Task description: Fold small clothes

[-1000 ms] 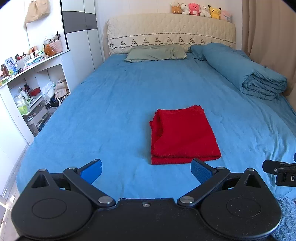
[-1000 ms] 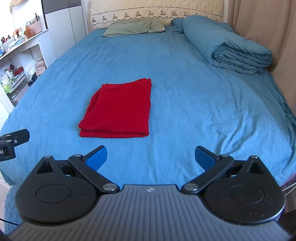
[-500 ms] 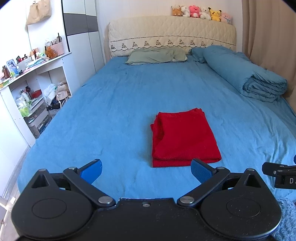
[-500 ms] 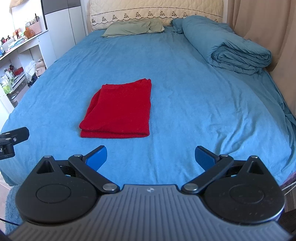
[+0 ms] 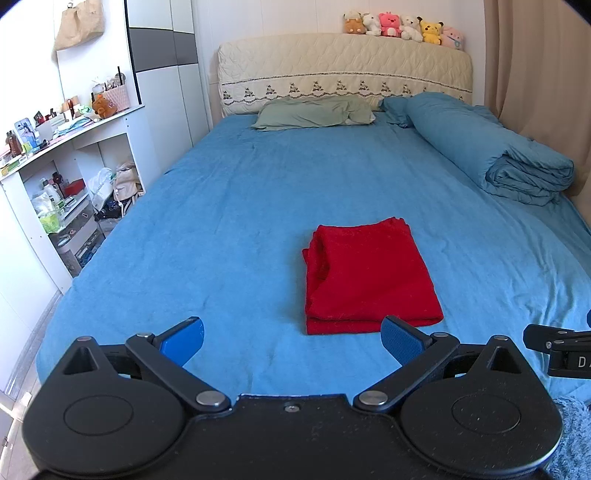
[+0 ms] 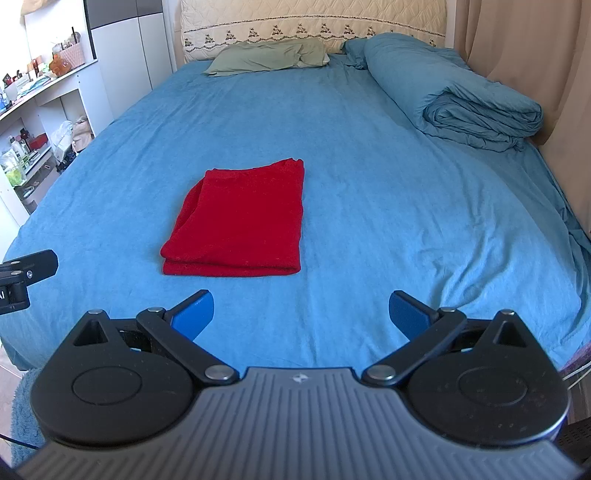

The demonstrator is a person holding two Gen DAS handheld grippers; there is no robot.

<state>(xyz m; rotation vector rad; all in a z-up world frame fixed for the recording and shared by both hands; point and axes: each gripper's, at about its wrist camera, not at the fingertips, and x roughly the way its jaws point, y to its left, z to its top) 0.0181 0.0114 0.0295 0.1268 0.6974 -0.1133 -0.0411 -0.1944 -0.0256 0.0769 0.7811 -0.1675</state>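
Right now I have my left claw (image 5: 291, 338) over the near edge of the bed (image 5: 221, 229), its blue pads spread wide with nothing between them. My right claw (image 6: 301, 314) sits beside it at the same near edge, just as wide open and just as empty; from the left wrist view I catch a black part of it at the right side of the picture, and from the right wrist view a black part of the left one at the left side.

Just past the claws lies the red garment (image 5: 369, 277), folded into a neat rectangle on the blue sheet, flat, with its doubled edge facing me. Neither claw touches it.

Farther on, along the right edge of the bed, a rolled blue duvet (image 5: 491, 155) lies lengthwise. At the far edge a green pillow (image 5: 314, 112) rests against the quilted headboard (image 5: 343, 70), and a row of plush toys (image 5: 402, 26) sits on top of it.
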